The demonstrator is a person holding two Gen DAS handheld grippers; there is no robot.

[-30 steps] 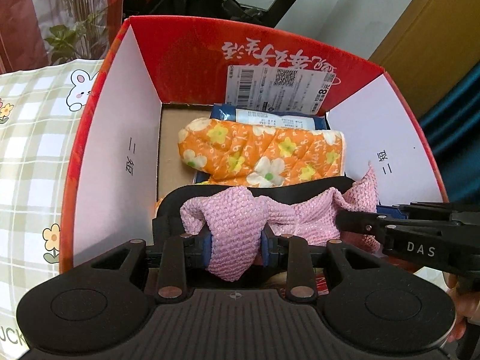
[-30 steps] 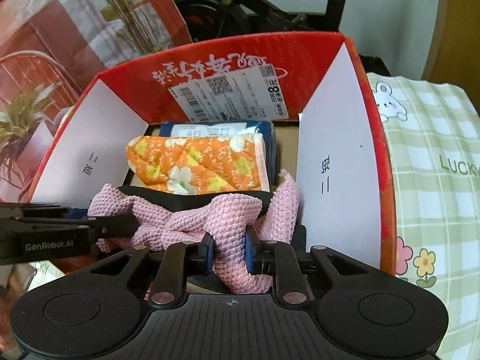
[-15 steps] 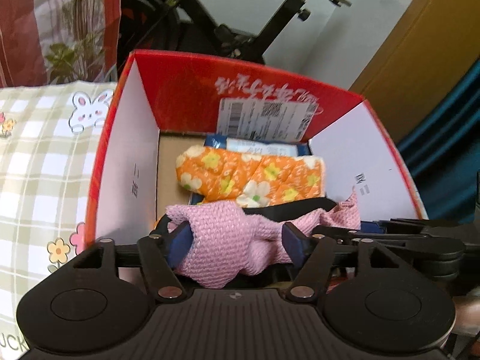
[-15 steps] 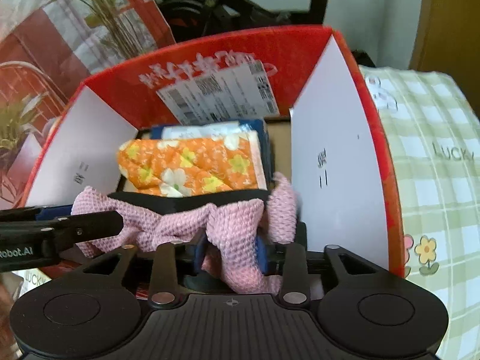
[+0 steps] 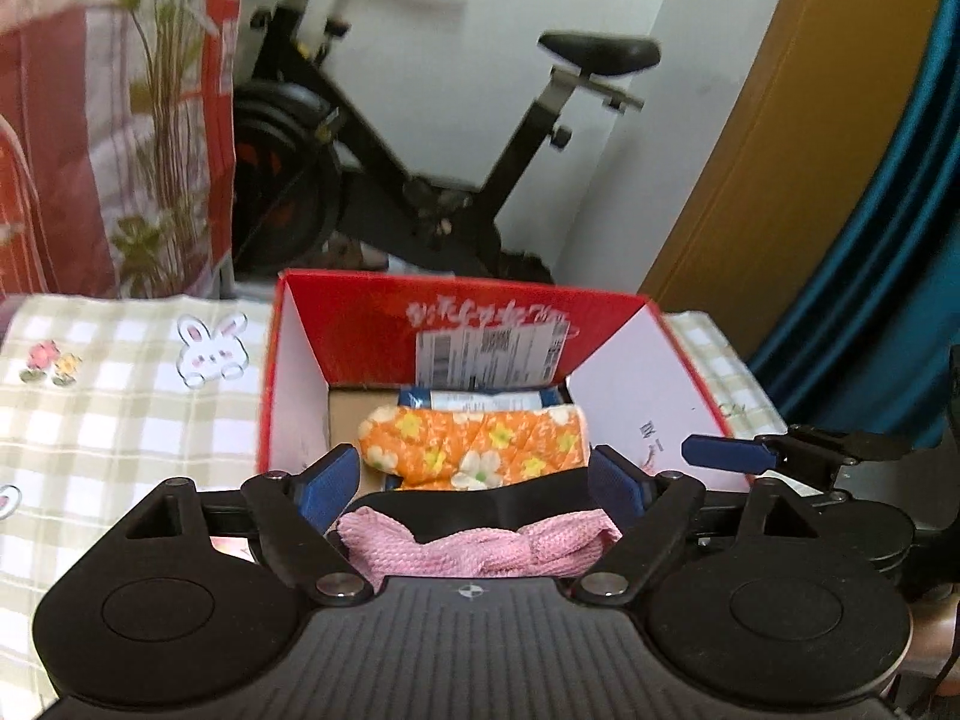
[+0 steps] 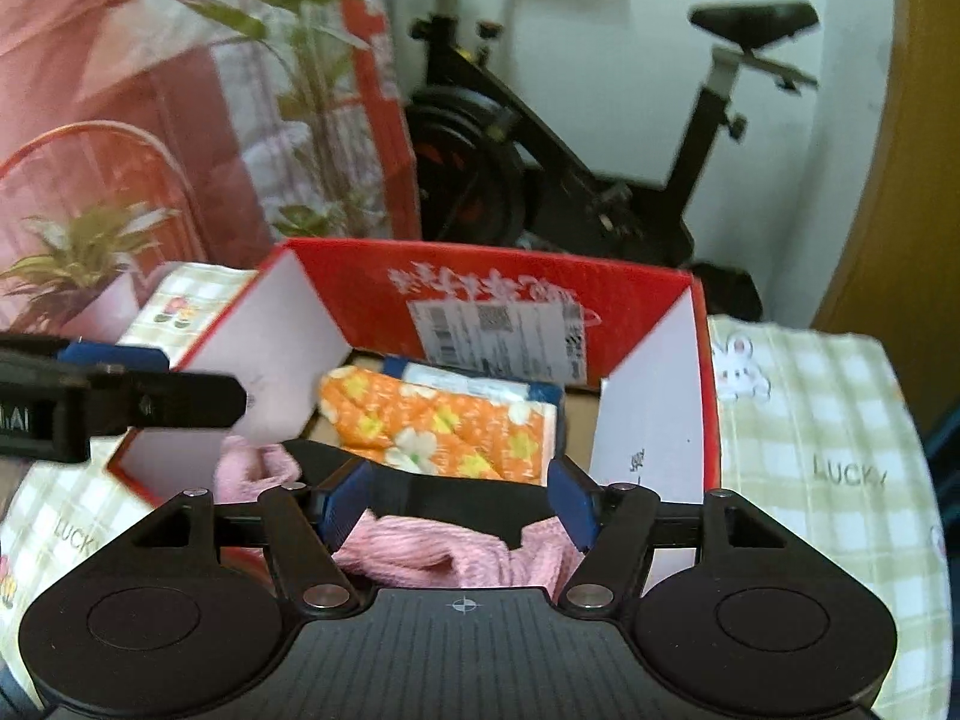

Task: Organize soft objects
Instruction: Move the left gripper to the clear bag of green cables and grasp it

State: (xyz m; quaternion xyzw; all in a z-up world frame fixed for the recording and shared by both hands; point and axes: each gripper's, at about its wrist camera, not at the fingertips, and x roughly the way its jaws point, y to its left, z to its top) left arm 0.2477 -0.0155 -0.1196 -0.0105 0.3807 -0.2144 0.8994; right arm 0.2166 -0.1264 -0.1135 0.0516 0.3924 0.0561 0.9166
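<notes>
A red cardboard box (image 5: 480,309) (image 6: 492,276) stands open on the checked cloth. Inside lie an orange flowered cloth (image 5: 480,450) (image 6: 438,420) and a blue packet (image 5: 480,399) (image 6: 468,378) behind it. A pink knitted cloth (image 5: 480,546) (image 6: 432,546) lies over a black item at the box's near edge. My left gripper (image 5: 477,483) is open and empty, raised above the pink cloth. My right gripper (image 6: 456,498) is open and empty too, above the same cloth. Each gripper's finger shows at the side of the other's view.
The box sits on a table with a green checked cloth (image 5: 120,408) (image 6: 810,420) printed with rabbits and flowers. An exercise bike (image 5: 420,168) (image 6: 570,168) stands behind the table. A plant (image 6: 78,252) and a red curtain are at the left.
Both grippers have opened and let go of the pink cloth, then lifted up and back from the box. The pink cloth now rests at the box's near edge.
</notes>
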